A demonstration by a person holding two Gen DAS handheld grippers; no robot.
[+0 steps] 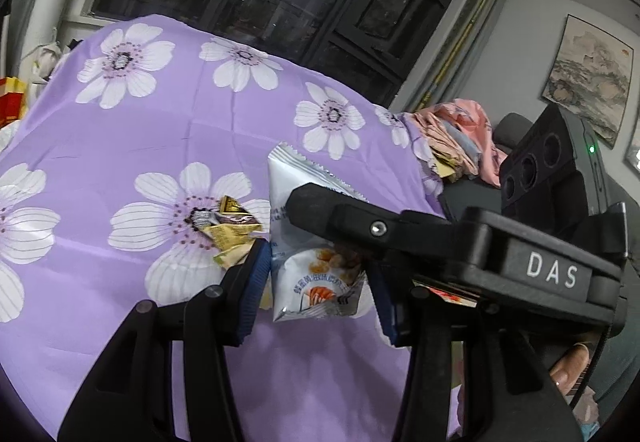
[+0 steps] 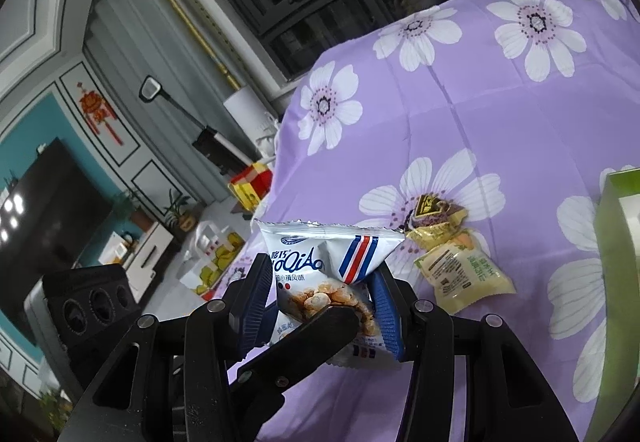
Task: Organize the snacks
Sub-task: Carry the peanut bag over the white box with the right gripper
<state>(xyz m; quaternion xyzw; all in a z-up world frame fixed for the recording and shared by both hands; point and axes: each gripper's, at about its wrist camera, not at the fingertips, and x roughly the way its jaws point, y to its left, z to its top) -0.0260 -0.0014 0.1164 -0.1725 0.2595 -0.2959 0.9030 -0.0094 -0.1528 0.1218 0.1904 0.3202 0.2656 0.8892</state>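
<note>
Holding a white snack bag (image 2: 332, 266) above the purple cloth (image 2: 500, 129), I see both grippers on it: right gripper (image 2: 320, 302) jaws pinch its lower half, left gripper (image 1: 316, 290) jaws flank it, apparently pinching. Small yellow packets (image 2: 460, 266) lie on the cloth nearby, beside a green box (image 2: 616, 242).

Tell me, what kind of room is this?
Probably a home living room: a flat television on a teal wall, a framed landscape painting, and a purple flowered cloth over the furniture holding snack packets.
</note>
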